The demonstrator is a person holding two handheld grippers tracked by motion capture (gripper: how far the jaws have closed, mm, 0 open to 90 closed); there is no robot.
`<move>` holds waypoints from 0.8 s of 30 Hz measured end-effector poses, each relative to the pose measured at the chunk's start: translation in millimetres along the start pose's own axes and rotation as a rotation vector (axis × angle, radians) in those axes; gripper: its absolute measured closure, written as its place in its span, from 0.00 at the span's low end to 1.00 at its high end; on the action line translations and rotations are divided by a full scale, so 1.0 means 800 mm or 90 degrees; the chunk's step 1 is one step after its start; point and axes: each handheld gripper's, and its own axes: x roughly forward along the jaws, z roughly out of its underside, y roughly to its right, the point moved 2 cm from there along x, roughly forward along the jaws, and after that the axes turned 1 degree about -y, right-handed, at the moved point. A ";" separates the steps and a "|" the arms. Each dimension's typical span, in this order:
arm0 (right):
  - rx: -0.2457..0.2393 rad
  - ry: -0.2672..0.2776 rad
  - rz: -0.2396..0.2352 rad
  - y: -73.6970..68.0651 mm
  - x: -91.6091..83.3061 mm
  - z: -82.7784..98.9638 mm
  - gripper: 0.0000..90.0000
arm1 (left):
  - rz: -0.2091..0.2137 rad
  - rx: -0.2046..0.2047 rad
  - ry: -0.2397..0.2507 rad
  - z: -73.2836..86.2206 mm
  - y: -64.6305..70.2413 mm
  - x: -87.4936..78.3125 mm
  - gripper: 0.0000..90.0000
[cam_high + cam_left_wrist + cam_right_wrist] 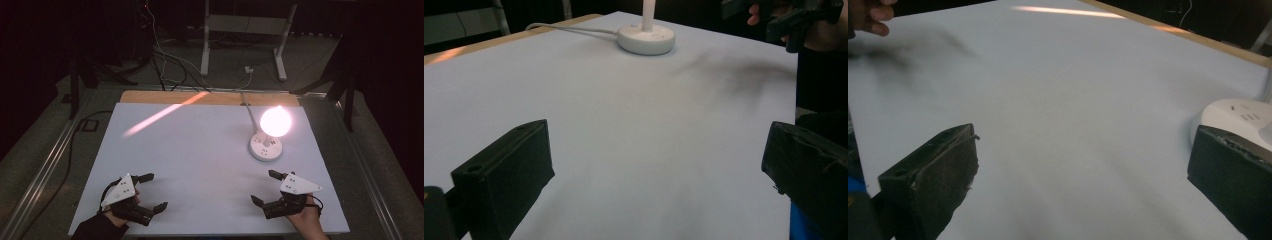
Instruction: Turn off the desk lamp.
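A small white desk lamp (266,145) stands on the right half of the white table top (200,150), and its round head (275,121) is lit. Its round base (646,38) lies far ahead in the left gripper view, and an edge of the base (1235,115) sits just behind the right jaw in the right gripper view. My left gripper (151,192) rests near the front left of the table, open and empty. My right gripper (264,187) sits near the front right, just in front of the lamp base, also open and empty.
The lamp's cable (246,106) runs back over the table's far wooden edge (210,97). A streak of orange light (162,115) crosses the back left of the table. Beyond the table are floor cables and white table legs (242,40) in a dark room.
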 end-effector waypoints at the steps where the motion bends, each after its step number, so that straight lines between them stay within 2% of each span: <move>1: -0.002 0.001 0.002 0.001 0.000 -0.001 0.00 | 0.000 0.000 0.000 0.000 0.000 0.000 0.01; 13: 0.012 0.019 0.035 0.021 -0.002 -0.011 0.00 | 0.003 -0.002 0.005 0.000 0.000 -0.001 0.01; 16: 0.021 0.031 0.050 0.032 -0.004 -0.015 0.00 | 0.002 -0.002 0.005 0.000 0.000 -0.001 0.01; 24: 0.034 0.031 0.060 0.048 -0.003 -0.017 0.00 | 0.004 -0.002 0.005 0.000 0.000 -0.001 0.01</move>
